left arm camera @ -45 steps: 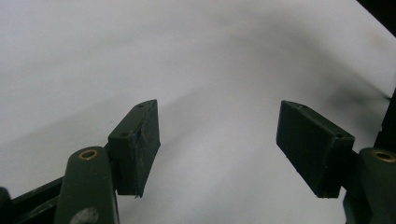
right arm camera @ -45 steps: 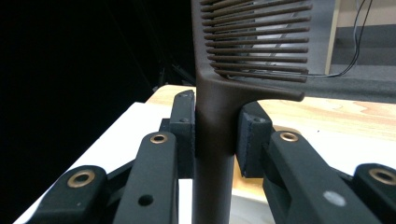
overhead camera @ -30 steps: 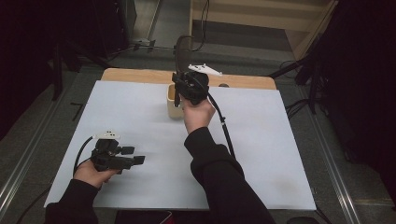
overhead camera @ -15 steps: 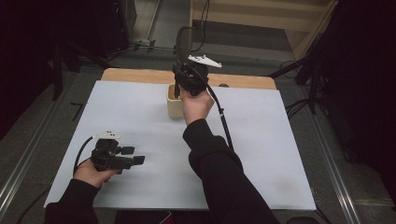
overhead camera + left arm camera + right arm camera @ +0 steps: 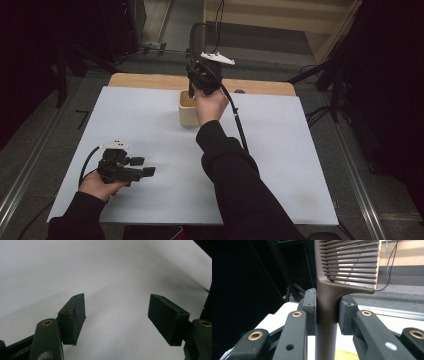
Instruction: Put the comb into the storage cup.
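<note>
Looks like a lab or recording studio: black curtains (image 5: 385, 100) all round, dark stands (image 5: 65, 70) and loose cables (image 5: 320, 112) on grey carpet, white-covered table (image 5: 300, 165) between metal floor rails (image 5: 362, 200).

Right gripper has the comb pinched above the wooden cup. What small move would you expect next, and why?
Probably a further straight lift. The right gripper is shut on the brown comb just below its teeth, and the handle runs down toward the wooden cup, so its lower end may not be clear of the rim. The left gripper rests open over the white table cover.
</note>
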Motion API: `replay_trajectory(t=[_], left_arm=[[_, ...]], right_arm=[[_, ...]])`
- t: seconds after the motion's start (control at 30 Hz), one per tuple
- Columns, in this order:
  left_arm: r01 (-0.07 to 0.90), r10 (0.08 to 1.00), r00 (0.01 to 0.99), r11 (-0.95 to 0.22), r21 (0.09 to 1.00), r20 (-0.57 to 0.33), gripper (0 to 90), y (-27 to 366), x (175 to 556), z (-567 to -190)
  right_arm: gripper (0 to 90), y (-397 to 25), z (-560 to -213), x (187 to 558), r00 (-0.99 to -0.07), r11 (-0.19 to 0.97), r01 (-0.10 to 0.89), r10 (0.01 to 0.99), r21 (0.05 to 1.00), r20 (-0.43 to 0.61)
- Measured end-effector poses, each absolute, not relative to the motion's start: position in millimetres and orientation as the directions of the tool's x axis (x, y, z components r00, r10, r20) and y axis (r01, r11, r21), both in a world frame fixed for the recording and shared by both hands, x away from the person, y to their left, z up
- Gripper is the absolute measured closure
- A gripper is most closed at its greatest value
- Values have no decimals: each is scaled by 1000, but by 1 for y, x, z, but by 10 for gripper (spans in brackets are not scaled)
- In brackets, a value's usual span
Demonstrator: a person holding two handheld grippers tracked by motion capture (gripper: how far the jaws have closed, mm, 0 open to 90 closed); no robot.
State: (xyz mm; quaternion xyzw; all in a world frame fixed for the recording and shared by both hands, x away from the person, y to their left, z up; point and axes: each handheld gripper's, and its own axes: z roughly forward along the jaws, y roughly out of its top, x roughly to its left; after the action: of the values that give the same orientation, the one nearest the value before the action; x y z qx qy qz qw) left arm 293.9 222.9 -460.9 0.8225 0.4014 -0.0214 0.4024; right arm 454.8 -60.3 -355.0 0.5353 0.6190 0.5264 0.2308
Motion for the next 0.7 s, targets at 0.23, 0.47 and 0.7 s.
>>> replay_trajectory(t=[0.23, 0.47, 0.7], left_arm=[[678, 640, 680, -364, 639, -357, 309, 221, 295, -462], [679, 638, 679, -358, 641, -363, 309, 221, 296, -462], [678, 636, 681, -361, 640, -363, 310, 221, 297, -462]], right_arm=[[700, -58, -364, 467, -309, -114, 425, 914, 898, 262], [700, -50, -372, 470, -318, -97, 445, 912, 890, 258], [700, -51, -376, 472, -312, -88, 449, 917, 889, 248]])
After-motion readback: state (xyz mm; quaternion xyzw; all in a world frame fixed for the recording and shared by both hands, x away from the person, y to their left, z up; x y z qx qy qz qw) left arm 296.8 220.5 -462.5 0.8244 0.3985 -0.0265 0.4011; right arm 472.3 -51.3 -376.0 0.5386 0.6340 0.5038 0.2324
